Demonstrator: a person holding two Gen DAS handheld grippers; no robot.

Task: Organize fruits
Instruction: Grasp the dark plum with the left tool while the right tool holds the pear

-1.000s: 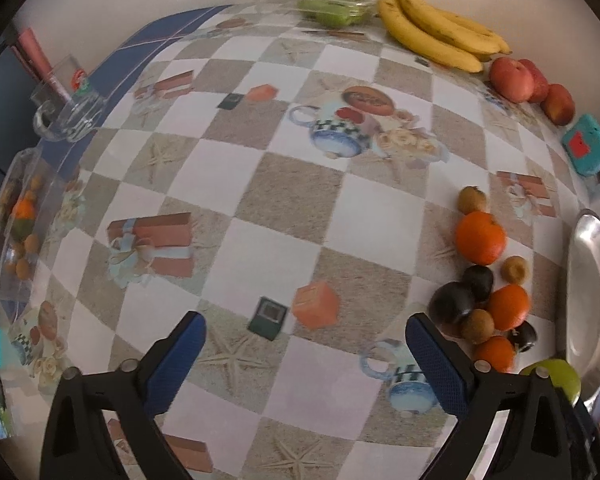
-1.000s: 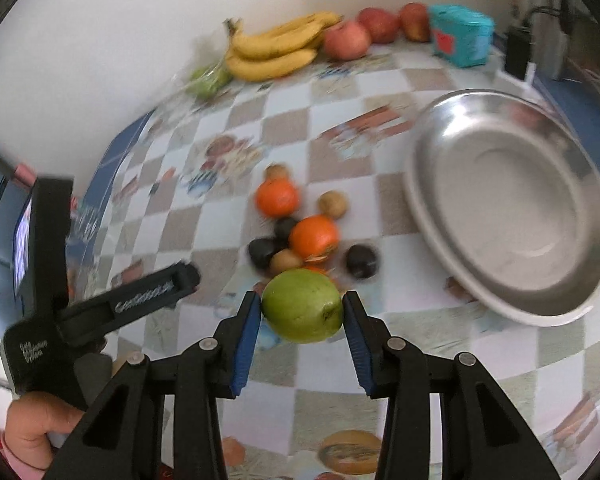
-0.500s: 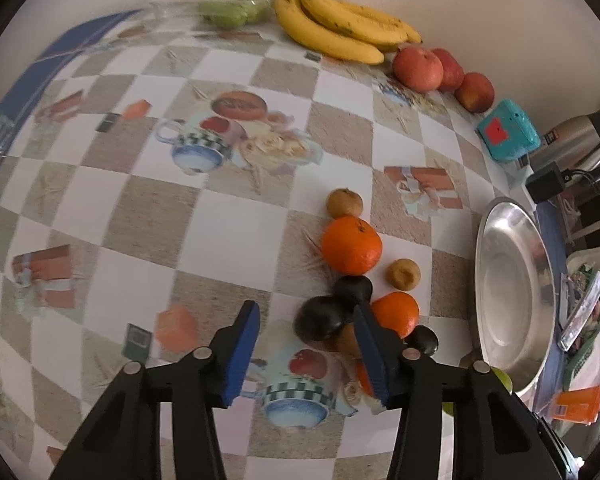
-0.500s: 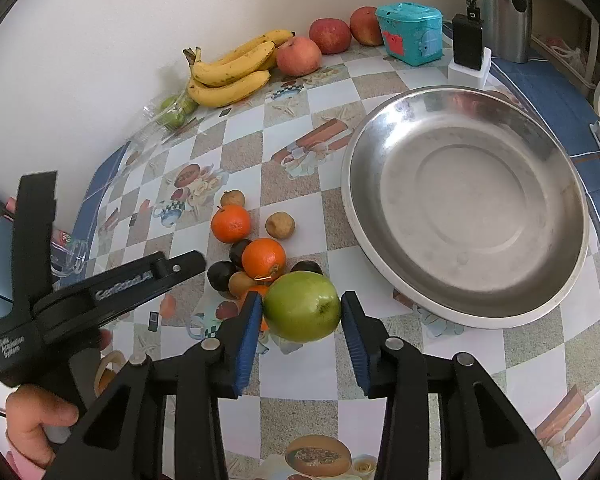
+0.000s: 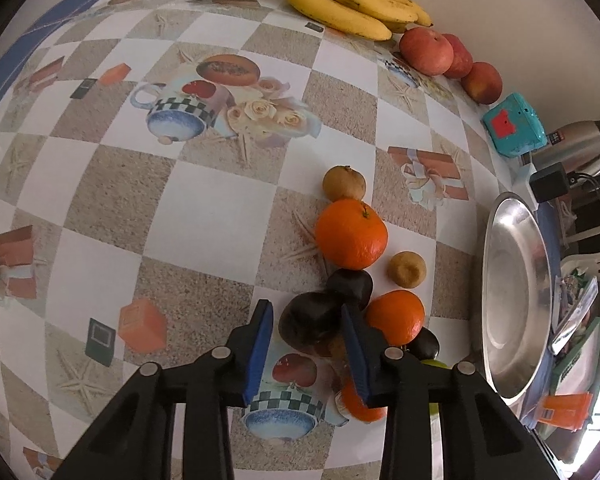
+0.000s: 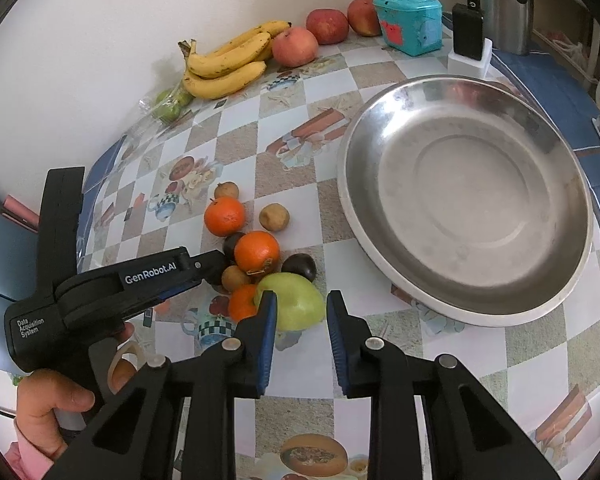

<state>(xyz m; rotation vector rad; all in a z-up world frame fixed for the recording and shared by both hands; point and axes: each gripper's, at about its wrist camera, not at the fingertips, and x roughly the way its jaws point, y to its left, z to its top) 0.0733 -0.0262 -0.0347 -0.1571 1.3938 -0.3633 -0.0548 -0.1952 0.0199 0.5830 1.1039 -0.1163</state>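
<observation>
Fingers of the left gripper [image 5: 307, 320] are closing around a dark fruit [image 5: 312, 322] beside the steel bowl [image 6: 466, 216]. Crowding neighbours risk rolling. The right gripper [image 6: 301, 309] is gaping at the green fruit [image 6: 296, 300].

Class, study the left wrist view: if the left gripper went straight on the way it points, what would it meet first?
Most likely the dark round fruit already sitting between the left gripper fingers. A second dark fruit lies just behind it, though depth is hard to judge.
</observation>
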